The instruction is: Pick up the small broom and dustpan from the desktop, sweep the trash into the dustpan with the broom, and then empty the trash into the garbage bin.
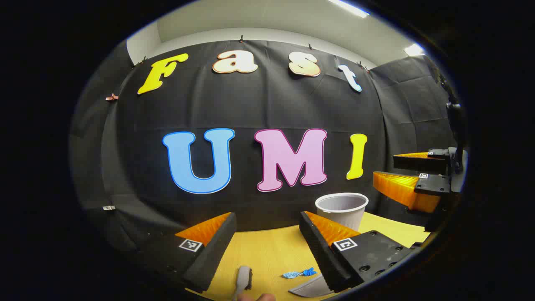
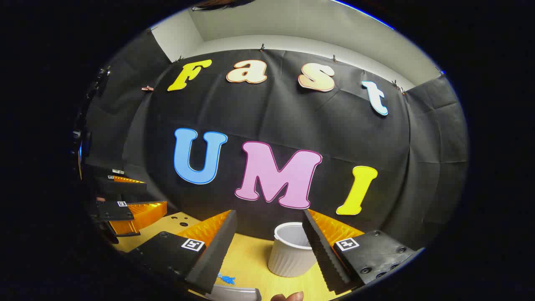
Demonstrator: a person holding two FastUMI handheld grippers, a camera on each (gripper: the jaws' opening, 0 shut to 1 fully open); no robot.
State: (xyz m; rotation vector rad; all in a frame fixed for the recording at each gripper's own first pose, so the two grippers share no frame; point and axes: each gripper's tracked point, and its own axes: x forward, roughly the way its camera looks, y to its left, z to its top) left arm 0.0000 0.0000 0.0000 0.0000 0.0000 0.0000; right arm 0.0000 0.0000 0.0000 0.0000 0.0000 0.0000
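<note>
Both my grippers hang above the desk (image 1: 267, 251), jaws wide apart, nothing held, so I'd say this is the very start: pick-up not yet done.

Going left to right in the left gripper view: my left gripper (image 1: 267, 246) up front w/ fingers spread, the broom (image 1: 243, 281) lying on the desk low down betw. them, its bristle head pointing away from me. Just right of it the trash (image 1: 299, 274), a small blue crumpled scrap. Right again, the dustpan (image 1: 307, 288), grey, partly hidden behind my right-hand finger. Farther back the bin (image 1: 342, 209), a white ribbed tub, upright, open top. At the far right edge my right gripper (image 1: 411, 175), also open.

In the right gripper view the bin sits betw. that gripper's fingers, w/ the dustpan's edge and the blue scrap low at left.

Next, I reckon: left drops down on the broom handle, closes across it; right goes for the dustpan handle, which I can't make out from here. Need to tilt down first, both tools sit at the very bottom of view
</note>
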